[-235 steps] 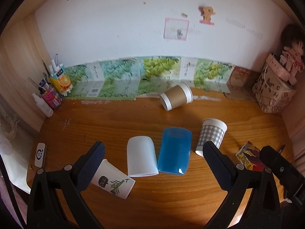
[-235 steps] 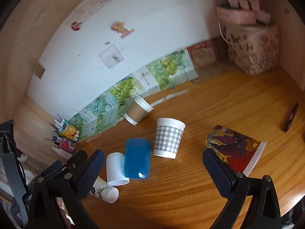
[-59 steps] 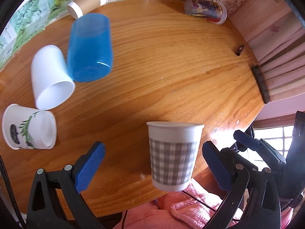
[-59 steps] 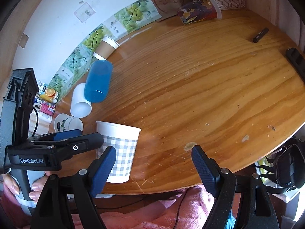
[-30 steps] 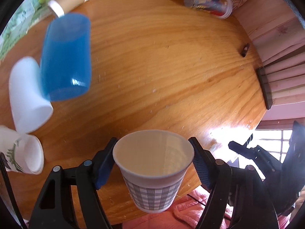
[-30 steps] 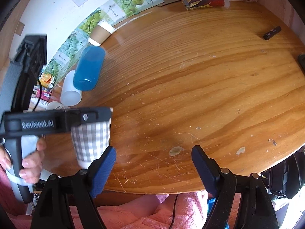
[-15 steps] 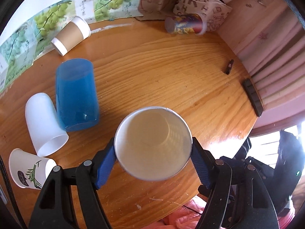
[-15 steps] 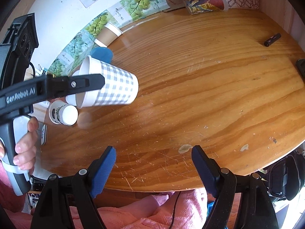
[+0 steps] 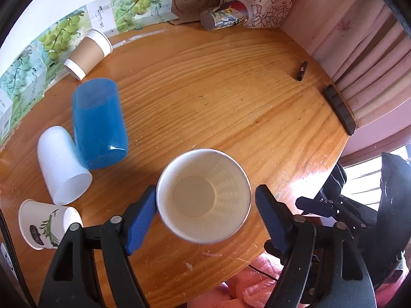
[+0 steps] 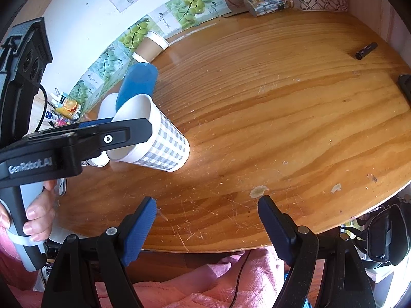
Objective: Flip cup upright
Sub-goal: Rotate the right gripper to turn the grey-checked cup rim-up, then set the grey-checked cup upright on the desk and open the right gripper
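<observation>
checked cup (image 10: pixel 156 141) now lifted, mouth toward camera

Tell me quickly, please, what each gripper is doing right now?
Left gripper: shut on the checked cup, held tilted above the table.
Right gripper: open, holding nothing.

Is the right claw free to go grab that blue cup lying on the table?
Probably yes: the right claw is open and empty, but the left claw holding the checked cup sits between it and the blue cup.

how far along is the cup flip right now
Done: the checked cup is off the table, clamped in the left gripper. In hand: it is mid-turn, tilted, mouth facing the left camera, base toward the table. Left: stand it upright and let go. The right gripper is open and empty.
</observation>
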`<state>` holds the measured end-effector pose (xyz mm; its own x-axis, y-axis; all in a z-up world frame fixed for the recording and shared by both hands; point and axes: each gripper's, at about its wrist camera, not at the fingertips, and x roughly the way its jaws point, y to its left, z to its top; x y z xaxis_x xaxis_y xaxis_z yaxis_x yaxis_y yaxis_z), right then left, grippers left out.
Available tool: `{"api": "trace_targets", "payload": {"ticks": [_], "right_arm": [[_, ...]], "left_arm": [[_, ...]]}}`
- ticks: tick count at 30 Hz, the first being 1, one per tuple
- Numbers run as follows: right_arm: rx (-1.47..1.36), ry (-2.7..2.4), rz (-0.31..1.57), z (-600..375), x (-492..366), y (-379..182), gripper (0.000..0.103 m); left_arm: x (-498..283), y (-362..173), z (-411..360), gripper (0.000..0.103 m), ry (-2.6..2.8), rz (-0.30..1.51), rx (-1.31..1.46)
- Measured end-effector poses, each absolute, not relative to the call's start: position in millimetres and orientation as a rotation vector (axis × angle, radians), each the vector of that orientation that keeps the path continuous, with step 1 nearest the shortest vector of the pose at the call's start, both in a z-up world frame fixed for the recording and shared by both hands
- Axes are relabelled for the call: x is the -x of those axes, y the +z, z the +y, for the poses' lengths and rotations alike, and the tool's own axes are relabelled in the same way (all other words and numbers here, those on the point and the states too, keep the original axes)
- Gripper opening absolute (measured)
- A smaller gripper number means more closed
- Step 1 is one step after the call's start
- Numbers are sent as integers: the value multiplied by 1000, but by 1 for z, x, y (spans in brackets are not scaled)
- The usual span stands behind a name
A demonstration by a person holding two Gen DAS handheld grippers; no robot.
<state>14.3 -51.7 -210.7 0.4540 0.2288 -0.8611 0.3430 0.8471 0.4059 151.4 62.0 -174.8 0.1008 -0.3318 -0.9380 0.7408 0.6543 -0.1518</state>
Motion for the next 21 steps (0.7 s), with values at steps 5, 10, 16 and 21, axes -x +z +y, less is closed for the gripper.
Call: {"api": "trace_targets", "payload": {"ticks": [5, 10, 16, 21], "right_arm": [[-595, -81, 1087, -50, -11, -206, 83], [-630, -64, 1028, -44, -4, -195, 87], [-542, -60, 968, -19, 9, -168, 91], [-495, -43, 897, -1, 19, -141, 99]], "left_arm": [[-146, -158, 75, 84, -820, 1198, -378], [-136, -140, 105, 85, -780, 1186, -342], [-119, -118, 155, 84, -696, 1124, -271], [-103, -88, 193, 85, -576, 1001, -206]]}}
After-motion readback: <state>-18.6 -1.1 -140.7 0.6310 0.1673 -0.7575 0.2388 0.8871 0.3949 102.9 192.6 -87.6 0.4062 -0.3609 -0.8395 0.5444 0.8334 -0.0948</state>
